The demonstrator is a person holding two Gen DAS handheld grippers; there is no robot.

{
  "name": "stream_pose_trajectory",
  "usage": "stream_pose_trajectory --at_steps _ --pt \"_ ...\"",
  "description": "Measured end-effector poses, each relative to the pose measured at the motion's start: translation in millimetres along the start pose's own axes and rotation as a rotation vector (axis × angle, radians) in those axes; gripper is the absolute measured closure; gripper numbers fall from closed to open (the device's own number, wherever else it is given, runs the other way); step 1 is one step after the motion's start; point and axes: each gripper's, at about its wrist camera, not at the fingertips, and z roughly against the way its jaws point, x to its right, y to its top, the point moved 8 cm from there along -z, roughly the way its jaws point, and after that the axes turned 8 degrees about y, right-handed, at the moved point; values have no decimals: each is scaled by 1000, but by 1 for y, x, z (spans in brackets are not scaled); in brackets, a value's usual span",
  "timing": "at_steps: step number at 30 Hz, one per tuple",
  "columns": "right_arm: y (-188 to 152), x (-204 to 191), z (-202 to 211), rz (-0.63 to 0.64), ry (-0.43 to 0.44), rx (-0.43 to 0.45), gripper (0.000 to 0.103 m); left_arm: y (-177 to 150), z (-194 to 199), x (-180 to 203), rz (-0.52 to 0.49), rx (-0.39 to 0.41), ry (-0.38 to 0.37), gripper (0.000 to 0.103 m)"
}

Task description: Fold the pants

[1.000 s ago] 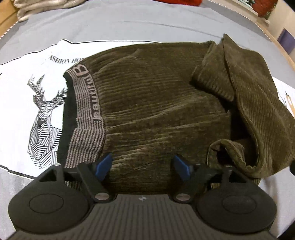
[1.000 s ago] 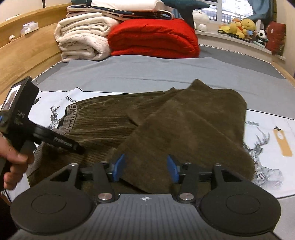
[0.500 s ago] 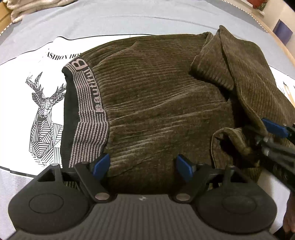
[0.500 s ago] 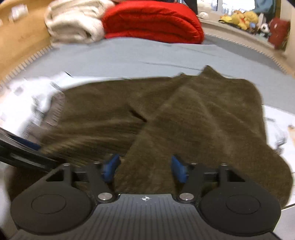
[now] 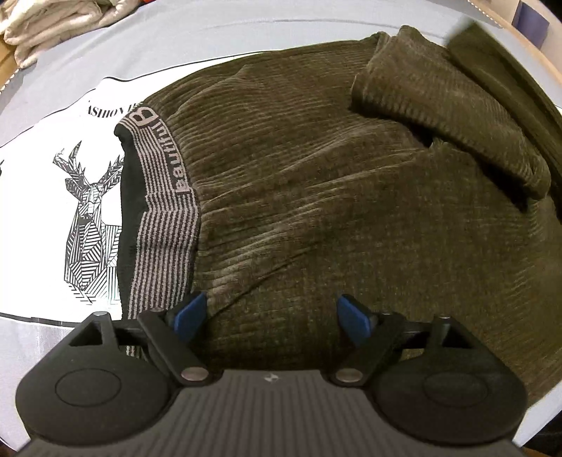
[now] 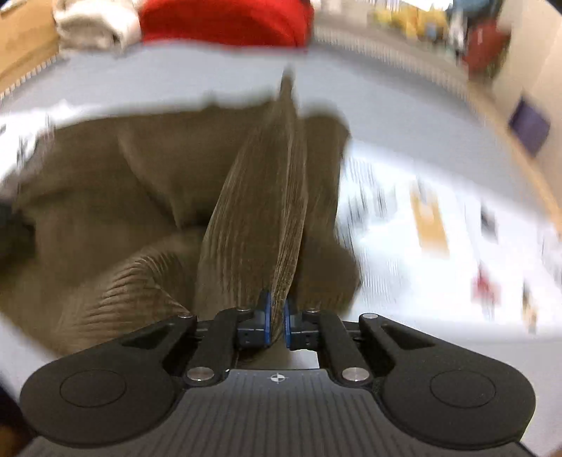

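Olive-brown corduroy pants [image 5: 316, 197] lie on the bed, with a striped grey waistband [image 5: 161, 197] at the left. My left gripper [image 5: 270, 316] is open and hovers over the near edge of the pants beside the waistband. My right gripper [image 6: 276, 318] is shut on a lifted fold of the pant leg [image 6: 260, 211], which rises as a ridge away from the jaws. The rest of the pants [image 6: 105, 197] spreads to the left in the blurred right wrist view.
A white sheet with a deer print [image 5: 87, 211] lies under the pants on the grey bed cover [image 5: 210, 38]. A red blanket [image 6: 224, 17] and folded beige blankets [image 6: 95, 21] are stacked at the far end. A wooden bed frame [image 6: 24, 52] runs along the left.
My right gripper closed on the pant leg edge and lifted it, moving fast with blur. My left gripper stayed open and moved slightly closer over the pants.
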Motion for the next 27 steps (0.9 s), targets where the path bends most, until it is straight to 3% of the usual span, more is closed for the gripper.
stream_pose_trajectory --at_steps 3,7,9,14,20,27 --pt "-51 13 -1 -15 45 -109 93 1 1 0 25 -12 -3 17" --pt "-58 10 18 -21 100 -26 81 4 3 -1 64 -17 7 16" --pt "-49 16 27 -71 115 28 80 5 4 1 69 -17 8 16" --pt "-13 70 47 -344 110 231 53 2 1 5 37 -24 28 12" --pt "11 107 12 -542 105 235 53 2 -1 3 37 -27 19 12" --pt "44 117 -51 -546 73 150 53 9 -5 5 23 -30 0 10"
